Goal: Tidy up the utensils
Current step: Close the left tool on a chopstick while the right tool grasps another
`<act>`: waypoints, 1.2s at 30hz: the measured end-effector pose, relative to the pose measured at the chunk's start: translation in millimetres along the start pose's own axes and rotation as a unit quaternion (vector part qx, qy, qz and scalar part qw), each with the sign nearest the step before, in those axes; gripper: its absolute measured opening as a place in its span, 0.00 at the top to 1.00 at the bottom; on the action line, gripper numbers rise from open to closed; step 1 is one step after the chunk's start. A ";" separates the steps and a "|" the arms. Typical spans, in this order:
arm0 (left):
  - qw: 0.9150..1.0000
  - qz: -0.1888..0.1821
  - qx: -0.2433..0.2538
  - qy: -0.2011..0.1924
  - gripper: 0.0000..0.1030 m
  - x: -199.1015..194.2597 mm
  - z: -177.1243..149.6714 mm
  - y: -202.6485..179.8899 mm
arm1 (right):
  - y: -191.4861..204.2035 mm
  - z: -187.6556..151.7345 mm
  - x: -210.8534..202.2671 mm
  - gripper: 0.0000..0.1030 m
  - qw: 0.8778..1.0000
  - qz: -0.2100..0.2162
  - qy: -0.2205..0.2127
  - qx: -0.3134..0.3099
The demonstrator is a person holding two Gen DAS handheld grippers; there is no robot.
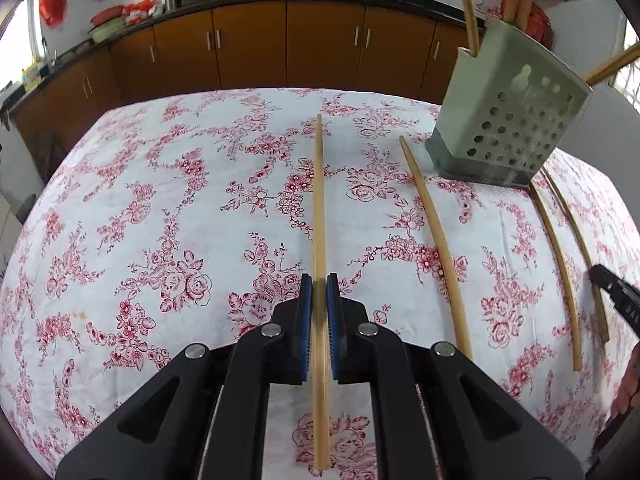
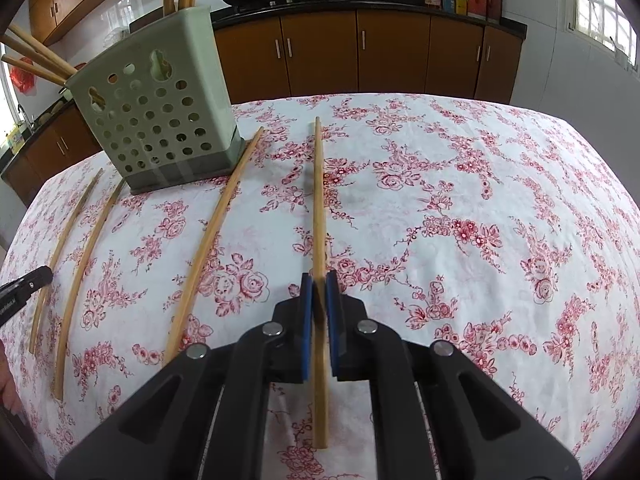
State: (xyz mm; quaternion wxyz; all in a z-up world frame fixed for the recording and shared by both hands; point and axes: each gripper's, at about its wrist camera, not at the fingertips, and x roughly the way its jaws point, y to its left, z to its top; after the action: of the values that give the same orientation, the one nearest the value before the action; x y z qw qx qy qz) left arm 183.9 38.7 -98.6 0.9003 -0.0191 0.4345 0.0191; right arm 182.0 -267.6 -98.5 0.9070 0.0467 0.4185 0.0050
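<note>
Chopsticks (image 1: 468, 4) standing in the holder (image 1: 508, 120) run off the top edge, tips unseen.

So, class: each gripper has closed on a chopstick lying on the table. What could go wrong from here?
1. The left gripper holds its chopstick well off centre, so the long front end may droop or swing on lifting.
2. The holder already has chopsticks leaning out; a new one could catch them.
3. The loose chopstick beside the holder might get knocked.

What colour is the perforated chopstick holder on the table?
Pale grey-green with a darker grey base; the chopstick holder shows best in the right wrist view.
</note>
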 end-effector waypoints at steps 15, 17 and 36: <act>1.000 -0.001 0.004 -0.012 0.91 -4.3 -5.2 -0.4 | -1.3 -0.3 0.5 0.92 1.000 -0.002 0.001 -0.001; 1.000 -0.003 0.001 -0.012 0.91 -2.9 -4.5 0.1 | -0.9 -0.4 0.3 0.91 1.000 -0.001 0.001 -0.001; 1.000 -0.001 0.002 -0.012 0.90 -3.9 -4.8 0.1 | 4.7 0.0 1.5 0.82 1.000 0.001 0.002 -0.015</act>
State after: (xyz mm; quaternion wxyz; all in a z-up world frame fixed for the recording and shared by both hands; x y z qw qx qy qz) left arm 177.7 38.5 -98.5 0.9055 -0.0175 0.4237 0.0180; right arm 183.1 -262.8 -99.3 0.9070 0.0336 0.4197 0.0117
